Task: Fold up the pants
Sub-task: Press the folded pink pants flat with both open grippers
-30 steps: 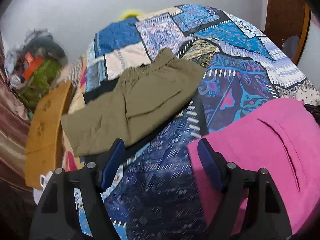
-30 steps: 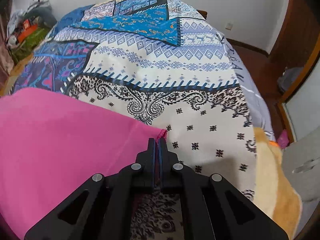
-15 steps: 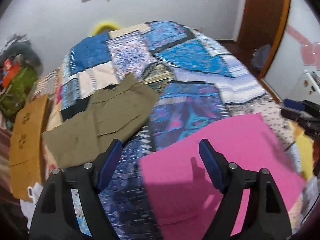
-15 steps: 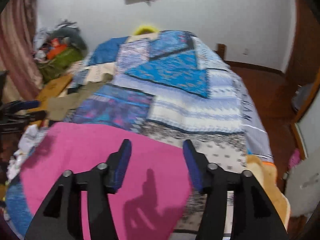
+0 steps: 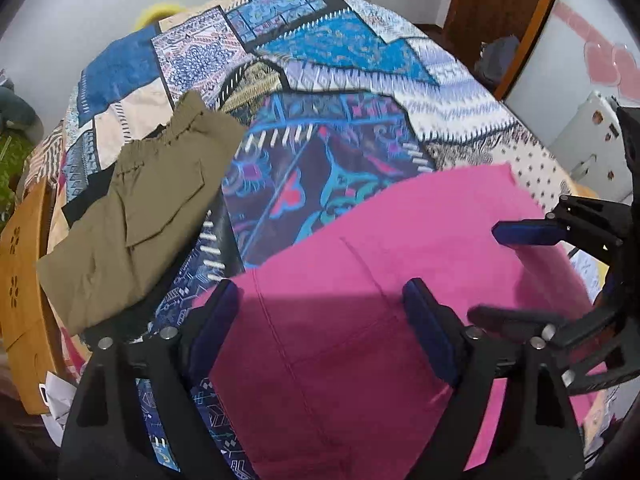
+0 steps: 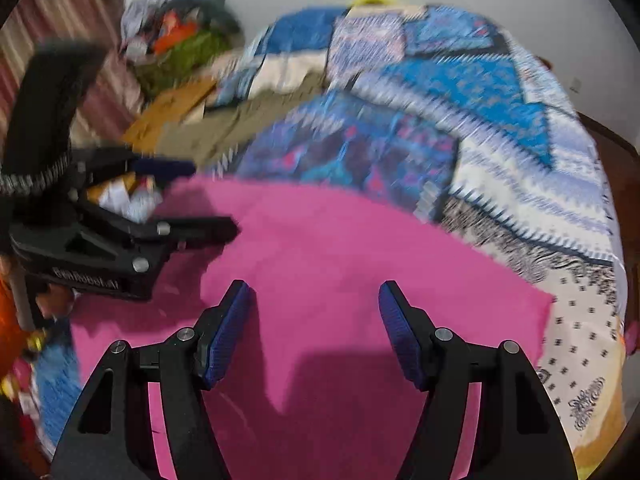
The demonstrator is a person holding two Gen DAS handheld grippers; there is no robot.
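Pink pants (image 5: 360, 300) lie flat and folded on the patterned bedspread (image 5: 320, 152), near its front edge; they also show in the right wrist view (image 6: 340, 260). My left gripper (image 5: 320, 320) is open and empty, hovering over the pants' left part. My right gripper (image 6: 314, 320) is open and empty above the pants' near edge. The right gripper shows in the left wrist view (image 5: 520, 272) at the right. The left gripper shows in the right wrist view (image 6: 192, 196) at the left.
Olive folded pants (image 5: 136, 216) lie on the bed's left side. A wooden board (image 5: 20, 280) stands off the bed's left edge. A pile of clothes (image 6: 180, 40) sits by the far wall. A wooden door (image 5: 500, 12) is at the far right.
The right gripper let go of the pink pants' corner, opened and lifted back. Both grippers swung inward over the pants, and each now shows in the other's view.
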